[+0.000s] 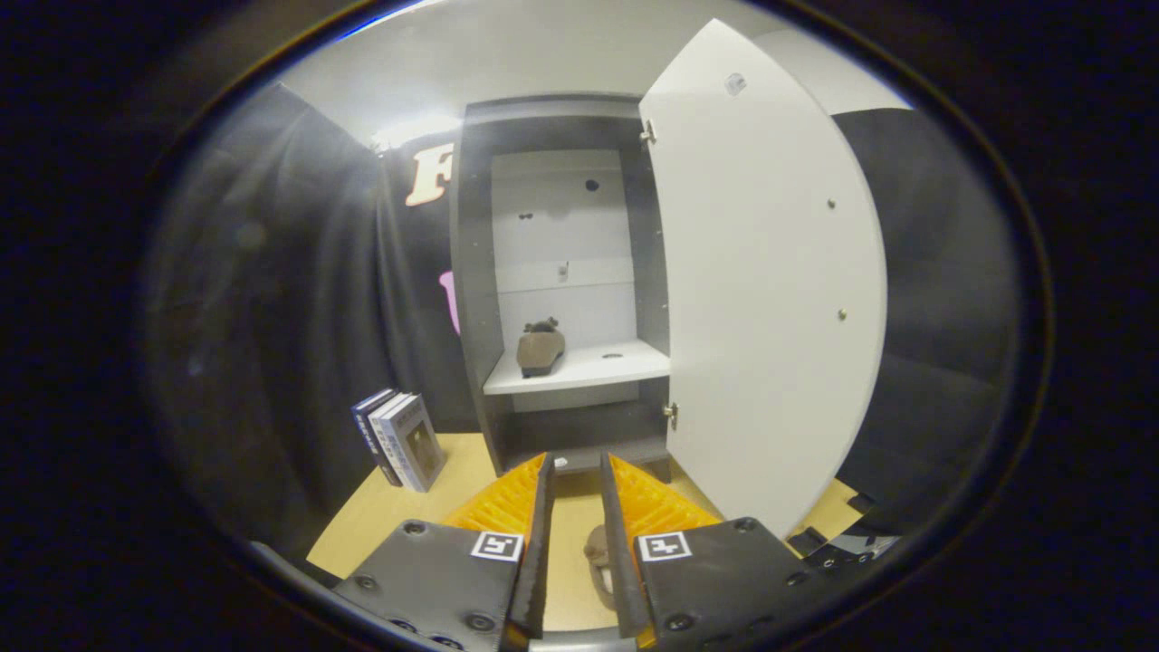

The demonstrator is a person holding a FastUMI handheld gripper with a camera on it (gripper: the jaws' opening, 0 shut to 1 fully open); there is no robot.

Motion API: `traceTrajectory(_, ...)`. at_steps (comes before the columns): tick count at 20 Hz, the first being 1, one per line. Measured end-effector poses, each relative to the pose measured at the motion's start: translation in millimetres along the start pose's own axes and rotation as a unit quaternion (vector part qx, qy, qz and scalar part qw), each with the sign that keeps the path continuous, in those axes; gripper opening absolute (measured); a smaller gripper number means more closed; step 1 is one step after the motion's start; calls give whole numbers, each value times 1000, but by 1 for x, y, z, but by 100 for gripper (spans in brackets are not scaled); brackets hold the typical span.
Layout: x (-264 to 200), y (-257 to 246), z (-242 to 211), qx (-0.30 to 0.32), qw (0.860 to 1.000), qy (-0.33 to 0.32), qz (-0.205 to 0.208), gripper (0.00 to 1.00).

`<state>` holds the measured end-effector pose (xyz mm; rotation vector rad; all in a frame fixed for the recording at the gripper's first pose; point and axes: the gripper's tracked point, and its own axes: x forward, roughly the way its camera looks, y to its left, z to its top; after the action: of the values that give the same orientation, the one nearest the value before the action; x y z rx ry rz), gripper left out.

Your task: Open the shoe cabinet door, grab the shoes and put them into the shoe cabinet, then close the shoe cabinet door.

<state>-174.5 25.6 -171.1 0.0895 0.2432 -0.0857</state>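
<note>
Fingers of the gripper (577,466) rise from the bottom centre of the gripper view, standing a little apart with a narrow gap between them and pressing on nothing. In that gap, low in the frame and close against the inner side of the right-hand finger, a small brownish shoe (598,560) shows in part, lying on the light wooden floor (380,516); whether the finger touches it cannot be told. Just beyond the fingertips, in the middle of the frame, stands the grey shoe cabinet (473,299), tall and narrow, its interior bare to the camera. Its white door (770,290) is swung wide open to the right, hinged along the cabinet's right edge, and takes up much of the right half of the frame. Inside, a white shelf (598,365) crosses the cabinet at about mid-height, and a second brownish shoe (541,349) sits on the left part of that shelf, with a dark tuft at its top. The back panel above the shelf is white with a few small dark holes. At the lower left, well apart from the cabinet, a few books (400,438) stand upright on the floor, leaning slightly against the black cloth wall (272,317).
</note>
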Motion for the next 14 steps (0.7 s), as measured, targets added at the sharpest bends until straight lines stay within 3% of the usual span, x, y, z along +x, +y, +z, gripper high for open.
traceTrajectory(14, 100, -26, -226, -6, 984, 178, 6, 32)
